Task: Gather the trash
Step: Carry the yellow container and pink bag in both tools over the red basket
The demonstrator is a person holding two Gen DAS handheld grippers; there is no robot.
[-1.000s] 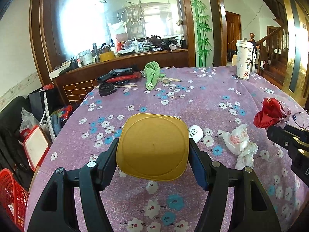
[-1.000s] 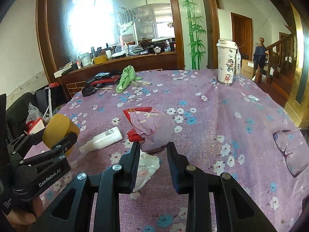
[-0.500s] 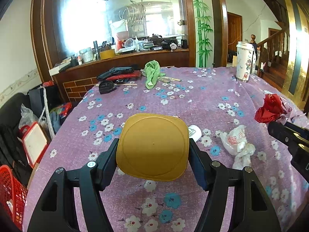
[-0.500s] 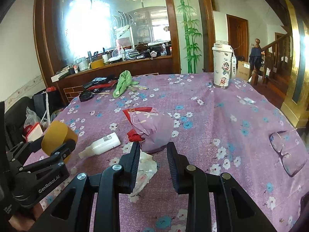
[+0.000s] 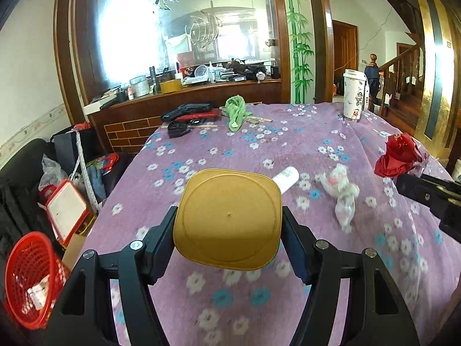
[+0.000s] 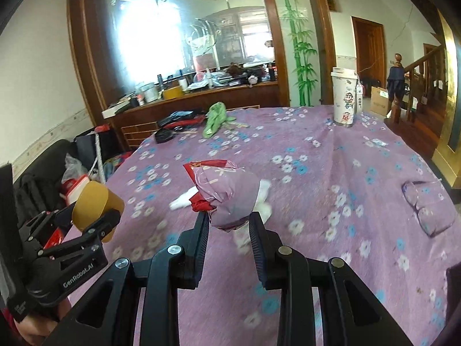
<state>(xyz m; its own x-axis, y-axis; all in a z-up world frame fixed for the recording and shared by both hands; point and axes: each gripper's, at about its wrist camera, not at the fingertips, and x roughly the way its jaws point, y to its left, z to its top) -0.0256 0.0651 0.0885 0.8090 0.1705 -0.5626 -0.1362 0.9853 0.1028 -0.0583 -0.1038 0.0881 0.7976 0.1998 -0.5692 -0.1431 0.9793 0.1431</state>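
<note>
Both grippers are loaded. The left gripper is held partly open and clamped across the sides of a yellow cup, whose base faces the camera; the cup is clear of the bench. The right gripper is narrowed onto a crumpled red-and-clear bag, which bulges above its fingers and is also off the cloth.

Left on the bench, ahead of the left gripper and to its right: a white bottle lying just behind the cup, and a wad of white plastic near it. A red basket, with some scraps already in it, is seen low on the floor to the left of the left gripper; it is judged to be the bin.

Risks from here:
- The bag is soft and pinched only at its lower part; slippage during a swing is likely.
- The cup is gripped on smooth, rounded walls; a tilt could squeeze it out.
- The basket lies below the bench edge; a release made too high or too early would miss it.
- With both grippers moved close together toward the left, a collision is possible.
</note>
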